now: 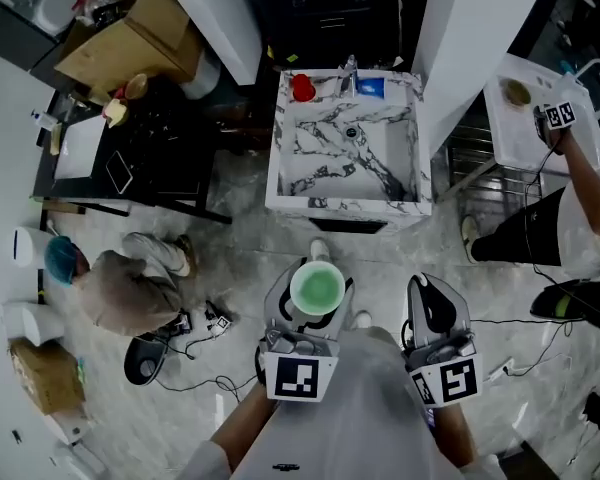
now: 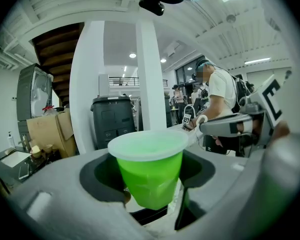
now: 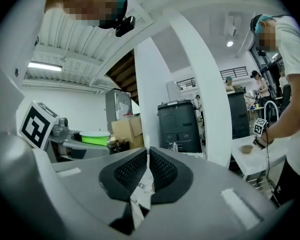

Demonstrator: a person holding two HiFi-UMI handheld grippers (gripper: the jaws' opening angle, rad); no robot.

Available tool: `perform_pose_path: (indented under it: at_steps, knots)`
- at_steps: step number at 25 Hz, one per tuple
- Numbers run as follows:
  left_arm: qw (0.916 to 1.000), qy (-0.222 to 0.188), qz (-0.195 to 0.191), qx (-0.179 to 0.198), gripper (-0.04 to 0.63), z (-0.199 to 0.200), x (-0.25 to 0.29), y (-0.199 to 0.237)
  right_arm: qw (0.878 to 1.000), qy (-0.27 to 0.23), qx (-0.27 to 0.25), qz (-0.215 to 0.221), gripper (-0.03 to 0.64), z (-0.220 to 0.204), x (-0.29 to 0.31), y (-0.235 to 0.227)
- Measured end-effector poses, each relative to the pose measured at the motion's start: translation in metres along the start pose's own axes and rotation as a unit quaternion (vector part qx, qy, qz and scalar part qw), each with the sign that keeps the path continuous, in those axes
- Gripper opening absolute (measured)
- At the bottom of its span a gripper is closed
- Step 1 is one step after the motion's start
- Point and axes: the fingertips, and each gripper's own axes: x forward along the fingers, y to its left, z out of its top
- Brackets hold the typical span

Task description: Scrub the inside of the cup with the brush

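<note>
A translucent green cup (image 1: 317,290) with a pale rim stands upright, held around its body by my left gripper (image 1: 315,298). In the left gripper view the cup (image 2: 149,169) fills the space between the grey jaws of the left gripper (image 2: 150,186). My right gripper (image 1: 430,303) hangs beside it to the right, its black ribbed pads (image 3: 132,169) pressed together. A thin white sliver shows at the right gripper's (image 3: 148,156) tips; I cannot tell what it is. No brush is plainly in view. The right gripper view also shows the cup (image 3: 95,136) at the left.
Ahead stands a marble-patterned sink (image 1: 280,158) with a tap (image 1: 348,68), a red item (image 1: 302,87) and a blue item (image 1: 370,88) on its back rim. A person (image 1: 130,283) crouches on the floor at left among cables. Another person (image 1: 580,218) works at a white table (image 1: 515,133) at right.
</note>
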Motion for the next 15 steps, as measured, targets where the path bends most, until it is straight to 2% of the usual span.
perform_pose_path:
  at_steps: [4, 8, 15]
  knots:
    - [0.9998, -0.008, -0.018, 0.002, 0.305, 0.014, 0.040, 0.042, 1.000, -0.009, -0.011, -0.012, 0.023, 0.024, 0.052, -0.009]
    - [0.9993, -0.007, -0.035, 0.009, 0.305, 0.022, 0.076, 0.086, 1.000, 0.012, 0.002, -0.009, 0.023, 0.036, 0.104, -0.009]
    - [0.9970, -0.006, -0.077, 0.004, 0.305, 0.024, 0.126, 0.136, 1.000, -0.023, 0.000, -0.006, 0.023, 0.062, 0.185, -0.011]
